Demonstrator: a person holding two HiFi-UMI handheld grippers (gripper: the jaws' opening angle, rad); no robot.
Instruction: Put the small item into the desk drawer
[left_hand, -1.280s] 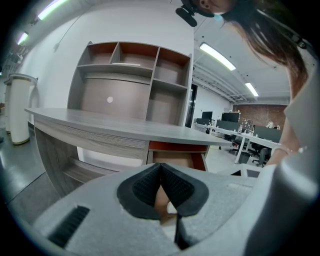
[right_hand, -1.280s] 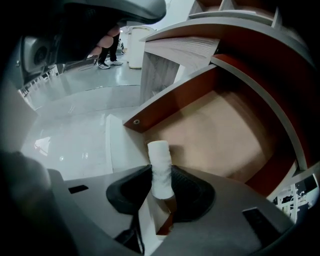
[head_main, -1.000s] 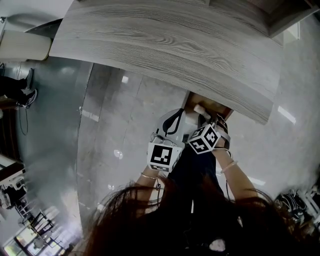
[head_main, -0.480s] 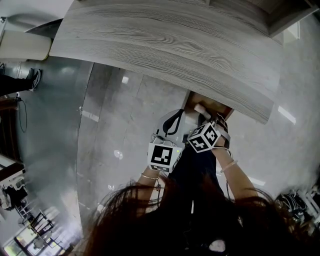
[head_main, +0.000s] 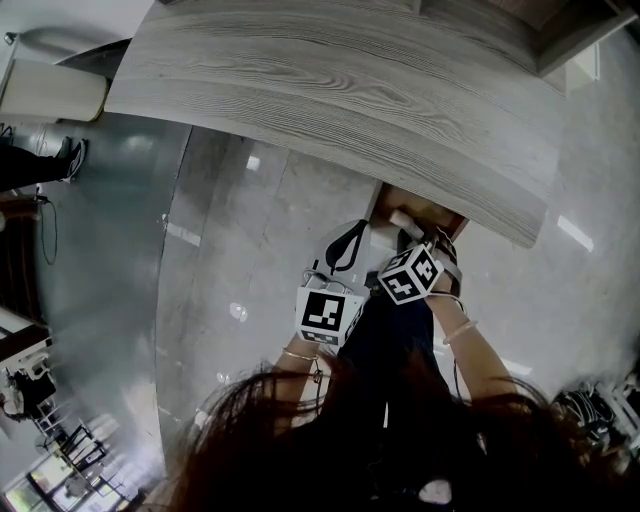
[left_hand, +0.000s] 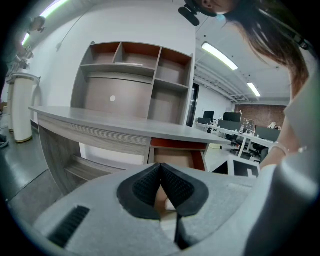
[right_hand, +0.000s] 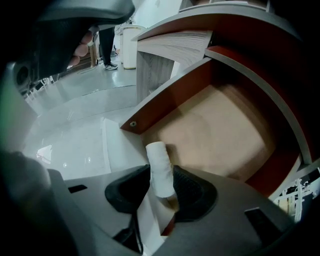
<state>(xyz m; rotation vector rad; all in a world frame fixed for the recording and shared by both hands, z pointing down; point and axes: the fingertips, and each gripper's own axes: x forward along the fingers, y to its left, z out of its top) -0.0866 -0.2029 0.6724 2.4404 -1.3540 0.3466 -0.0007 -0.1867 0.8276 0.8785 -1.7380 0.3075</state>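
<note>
The right hand-held gripper (right_hand: 161, 173) is hanging steeply nose-down over the open desk drawer (right_hand: 215, 130), so that whatever it lets go lands inside and not on the floor (head_main: 250, 260). Its jaws have just been opening and are now standing spread. The small white roll (right_hand: 157, 155) is upright between the pads, which no longer appear to be squeezing it, so I judge this to be the moment of release. The roll is hovering above the near left corner of the drawer's tan bottom, close to the front rail. It is not yet resting on the wood.

The left hand-held gripper (left_hand: 160, 167) is waiting just beside the right one with its pads pressed together on nothing, aimed at the drawer front under the grey wood-grain desk (head_main: 350, 90). It is probably being kept there ready to push the drawer closed.
</note>
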